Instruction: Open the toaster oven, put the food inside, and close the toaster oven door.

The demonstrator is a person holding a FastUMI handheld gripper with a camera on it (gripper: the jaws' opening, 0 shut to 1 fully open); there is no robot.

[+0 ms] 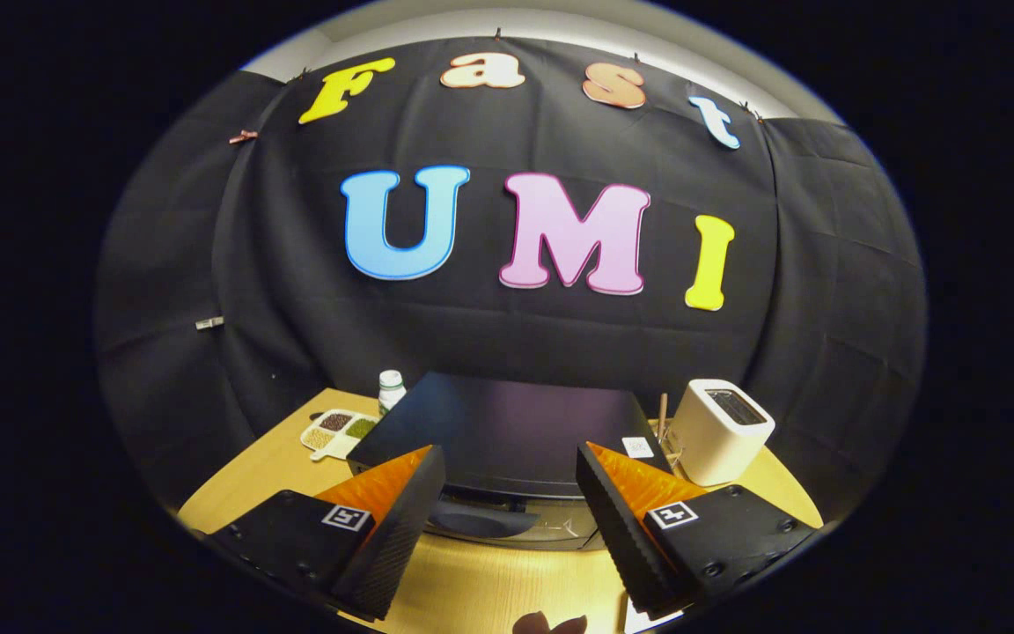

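A black toaster oven [507, 431] stands on the wooden table [252, 475], seen from above and in front. Its glass door [507, 519] faces me between my fingers and looks closed. My gripper [511, 484] hovers above the table just in front of the oven, open, with nothing between its fingers. A small dark piece of food [549, 624] lies on the table below the fingers, partly cut off.
A white slot toaster [723, 427] stands right of the oven, with a thin wooden stick [662, 416] beside it. Left of the oven lie a white divided dish of beans [337, 431] and a white bottle [391, 389].
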